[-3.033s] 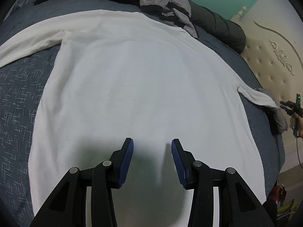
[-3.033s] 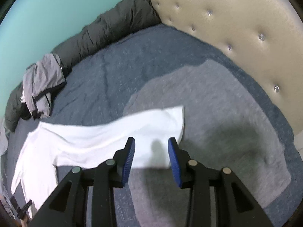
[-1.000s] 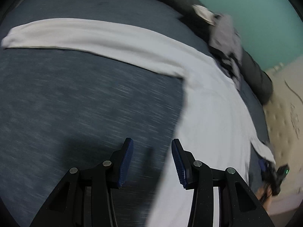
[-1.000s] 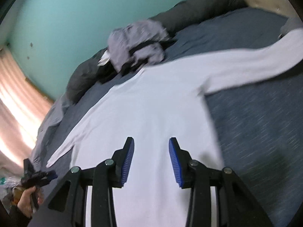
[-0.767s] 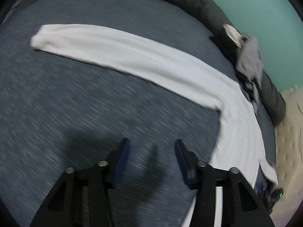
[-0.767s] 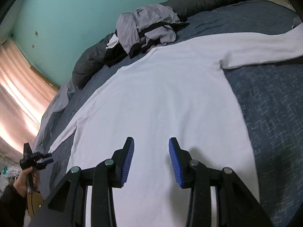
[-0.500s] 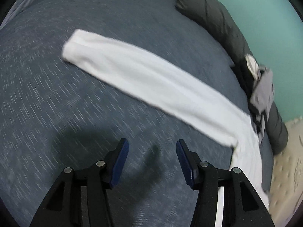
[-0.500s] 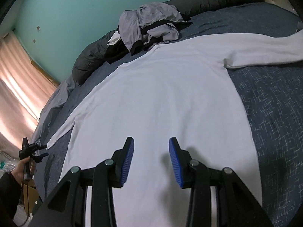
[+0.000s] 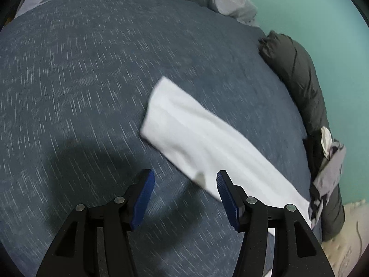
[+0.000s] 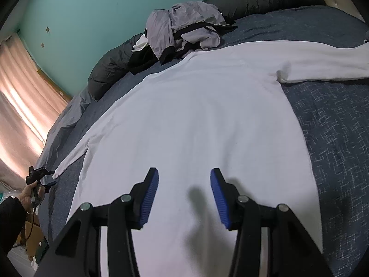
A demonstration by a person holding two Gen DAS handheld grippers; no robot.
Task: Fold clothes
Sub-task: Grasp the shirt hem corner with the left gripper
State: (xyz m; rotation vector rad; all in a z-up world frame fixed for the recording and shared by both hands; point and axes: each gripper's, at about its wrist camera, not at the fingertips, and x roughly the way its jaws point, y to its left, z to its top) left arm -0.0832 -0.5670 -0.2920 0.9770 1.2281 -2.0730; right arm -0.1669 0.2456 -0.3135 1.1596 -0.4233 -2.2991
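Here, white shirt [image 10: 189, 115] flat beneath opening, empty jaws.

**No readable text in view**

No words, labels, brands, numbers or signs can be read in either wrist view. The white shirt [image 10: 189, 115] and the blue bedspread [image 9: 92, 80] show plain surfaces, and small marks on the grey jacket [image 10: 184, 27] are too blurred to read.

Shirt [image 10: 196, 120] on bed [image 10: 334, 127], jacket [image 10: 184, 30] behind
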